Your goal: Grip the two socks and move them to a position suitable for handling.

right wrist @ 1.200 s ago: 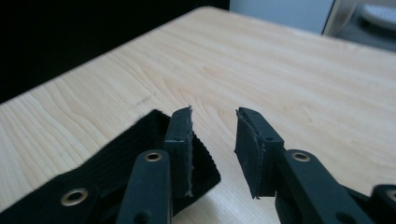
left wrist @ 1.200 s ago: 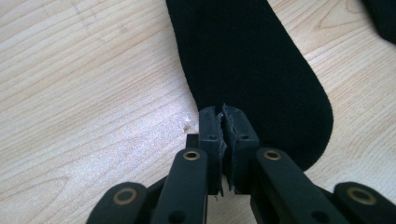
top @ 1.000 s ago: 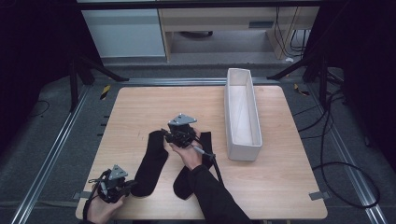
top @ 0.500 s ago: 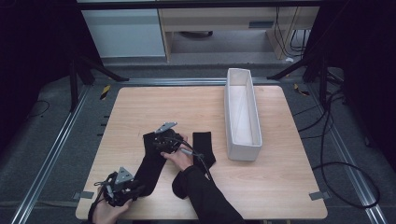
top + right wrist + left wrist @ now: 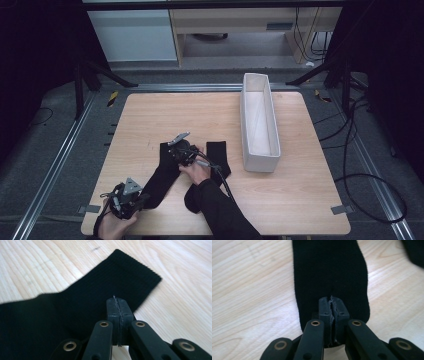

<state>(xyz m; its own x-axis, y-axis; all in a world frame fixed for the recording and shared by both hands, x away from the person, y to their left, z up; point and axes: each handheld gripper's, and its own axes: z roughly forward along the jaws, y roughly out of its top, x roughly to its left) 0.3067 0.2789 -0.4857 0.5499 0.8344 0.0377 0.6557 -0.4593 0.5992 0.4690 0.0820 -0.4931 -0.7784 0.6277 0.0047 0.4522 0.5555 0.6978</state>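
Observation:
Two black socks lie on the wooden table. The left sock (image 5: pixel 162 175) stretches from the table's middle toward the front left corner. My left gripper (image 5: pixel 144 199) is shut on its near end, and the left gripper view shows cloth (image 5: pixel 329 270) puckered between the closed jaws of my left gripper (image 5: pixel 331 298). My right gripper (image 5: pixel 176 154) sits on the far, ribbed cuff end (image 5: pixel 87 302), where my right gripper (image 5: pixel 115 298) has its jaws pressed together into the fabric. Both pairs of jaws have just been closing. The second sock (image 5: pixel 218 156) lies under the right forearm.
A long white bin (image 5: pixel 248 120) stands lengthwise at the right of the table (image 5: pixel 300 200). Metal rails run along both table sides, and cables trail on the floor at the right.
My right gripper has come down and to the left onto the sock's cuff end. My left gripper edged onto the sock's near end. Both pairs of jaws went from apart to closed.

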